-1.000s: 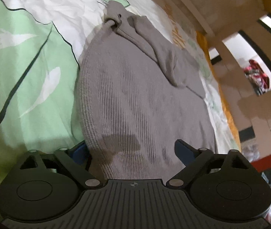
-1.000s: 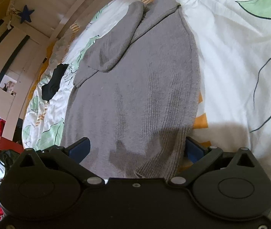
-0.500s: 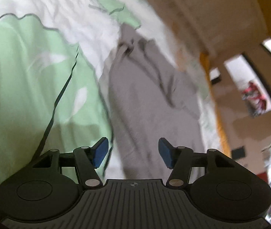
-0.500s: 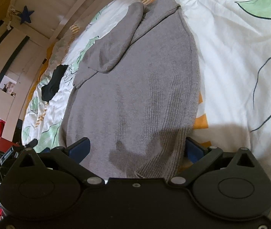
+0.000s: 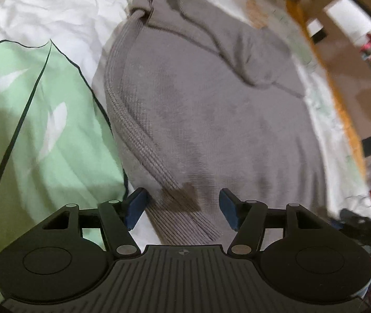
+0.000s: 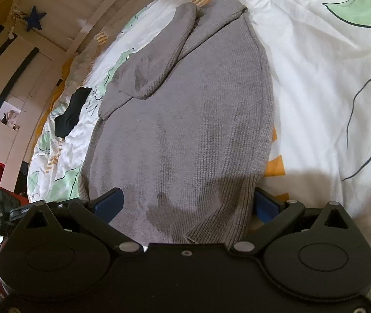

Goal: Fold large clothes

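Presently one grey knit sweater (image 5: pixel 211 120) lies on the leaf-print duvet (image 5: pixel 42 130). Two grippers: left gripper (image 5: pixel 183 210) narrower than before, reopening around the ribbed hem corner, pads clear; right gripper (image 6: pixel 186 204) unmoved, wide apart, gripping nothing.

Both wrist views close, angled down, sharing grey sweater (image 5: pixel 211 120) on bedspread (image 6: pixel 316 78).

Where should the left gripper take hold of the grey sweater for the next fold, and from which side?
Probably the ribbed hem corner of the grey sweater, approached from the near edge. That corner already lies between the opening jaws of the left gripper, and the thick ribbing gives a firm edge. The pads are not yet pressing it.
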`<state>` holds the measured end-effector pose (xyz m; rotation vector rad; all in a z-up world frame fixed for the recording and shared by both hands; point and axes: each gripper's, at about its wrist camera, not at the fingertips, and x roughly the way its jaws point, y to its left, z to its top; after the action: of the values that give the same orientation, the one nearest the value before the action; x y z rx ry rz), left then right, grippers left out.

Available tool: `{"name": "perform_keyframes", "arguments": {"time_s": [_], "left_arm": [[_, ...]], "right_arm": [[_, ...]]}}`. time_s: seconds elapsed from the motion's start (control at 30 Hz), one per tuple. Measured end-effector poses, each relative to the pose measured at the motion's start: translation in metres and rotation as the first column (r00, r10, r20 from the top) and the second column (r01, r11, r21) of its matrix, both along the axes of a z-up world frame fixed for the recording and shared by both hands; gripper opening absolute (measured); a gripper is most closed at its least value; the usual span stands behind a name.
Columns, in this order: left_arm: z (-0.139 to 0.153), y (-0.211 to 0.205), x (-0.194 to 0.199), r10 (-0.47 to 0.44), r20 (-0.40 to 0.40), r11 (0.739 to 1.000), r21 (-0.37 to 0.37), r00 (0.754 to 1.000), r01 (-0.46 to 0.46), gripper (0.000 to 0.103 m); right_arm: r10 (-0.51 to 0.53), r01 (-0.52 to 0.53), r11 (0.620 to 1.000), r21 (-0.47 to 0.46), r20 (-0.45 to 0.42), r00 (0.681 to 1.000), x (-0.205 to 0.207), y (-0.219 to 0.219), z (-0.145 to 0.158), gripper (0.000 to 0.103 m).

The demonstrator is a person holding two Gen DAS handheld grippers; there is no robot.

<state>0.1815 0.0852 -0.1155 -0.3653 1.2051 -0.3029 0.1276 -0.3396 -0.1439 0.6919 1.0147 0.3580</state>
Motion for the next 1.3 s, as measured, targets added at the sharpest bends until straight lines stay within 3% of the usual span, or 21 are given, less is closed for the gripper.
{"name": "perform_keyframes", "arguments": {"time_s": [0.2,0.43,0.57,0.73,0.97,1.2,1.3], "left_arm": [[0.002,0.012,-0.006,-0.064,-0.071,0.983,0.167,0.995,0.075,0.059],[0.019,0.032,-0.018,-0.08,-0.086,0.962,0.256,0.993,0.099,0.059],[0.029,0.036,-0.023,-0.031,-0.072,0.966,0.252,0.997,0.048,0.059],[0.037,0.023,-0.016,0.009,-0.047,0.993,0.12,0.999,-0.003,0.06],[0.003,-0.004,-0.001,-0.078,-0.105,0.976,0.193,0.991,0.097,0.059],[-0.002,0.023,-0.018,-0.058,-0.054,0.988,0.142,0.997,0.065,0.056],[-0.003,0.019,-0.021,-0.063,-0.034,0.985,0.16,0.997,0.068,0.056]], "right_arm": [[0.003,-0.003,1.0,0.001,0.005,1.0,-0.001,0.0,0.0,0.102],[0.007,-0.007,1.0,0.008,0.01,1.0,0.0,-0.002,0.0,0.102],[0.006,-0.006,1.0,0.014,0.012,1.0,-0.001,-0.003,0.0,0.102],[0.007,-0.007,1.0,0.01,0.011,1.0,0.0,-0.004,0.0,0.102],[0.004,-0.004,1.0,0.018,0.014,1.0,-0.001,-0.004,0.0,0.102],[0.009,-0.009,1.0,0.016,0.004,1.0,0.001,-0.003,0.0,0.102],[0.015,-0.015,1.0,0.016,-0.007,1.0,0.003,-0.002,0.0,0.102]]}}
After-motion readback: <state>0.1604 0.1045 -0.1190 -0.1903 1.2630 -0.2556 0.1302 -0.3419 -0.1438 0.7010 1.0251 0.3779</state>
